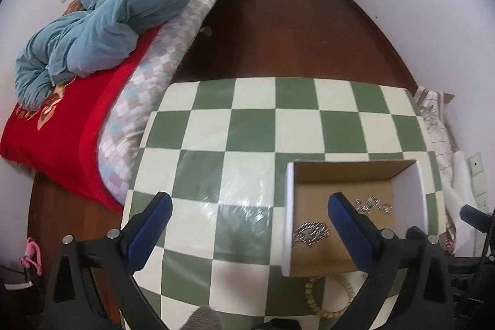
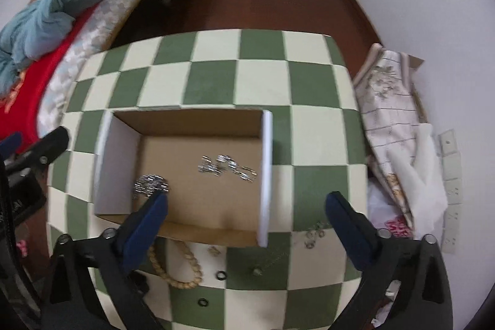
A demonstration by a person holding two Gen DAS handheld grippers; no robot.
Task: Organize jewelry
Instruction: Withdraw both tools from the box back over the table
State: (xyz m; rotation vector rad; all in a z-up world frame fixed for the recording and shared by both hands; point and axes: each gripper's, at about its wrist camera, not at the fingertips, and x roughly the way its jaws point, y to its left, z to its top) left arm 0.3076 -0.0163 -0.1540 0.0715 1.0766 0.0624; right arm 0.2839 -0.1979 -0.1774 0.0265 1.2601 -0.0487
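at nine o'clock in the right wrist view the left tool [image 2: 46, 144] shows only as a dark tip beside the box, but its own camera shows the left tool [image 1: 247, 212] spread wide and carrying nothing above the checkered desk [image 1: 216, 126]. moving toward the centre, the open cardboard box [image 2: 188, 119] sits on the desk and already holds two silver chains: one bunched chain [image 2: 151, 183] against its nine o'clock wall and one stretched chain [image 2: 229, 167] toward three o'clock. at six o'clock, just in front of the box, a beige bead bracelet [image 2: 176, 268] lies on the desk, with two small black rings [image 2: 221, 276] and a tiny stud [image 2: 256, 271] near it. further toward four o'clock a loose cluster of thin silver rings [image 2: 314, 234] lies by the box corner. the right tool [image 2: 246, 207] hangs above the box front, its jaws fully apart and empty. the bracelet looks light and floppy, likely easiest pinched across one strand of beads; the rings look slippery and flat, so they probably need a low, careful pinch at the rim.
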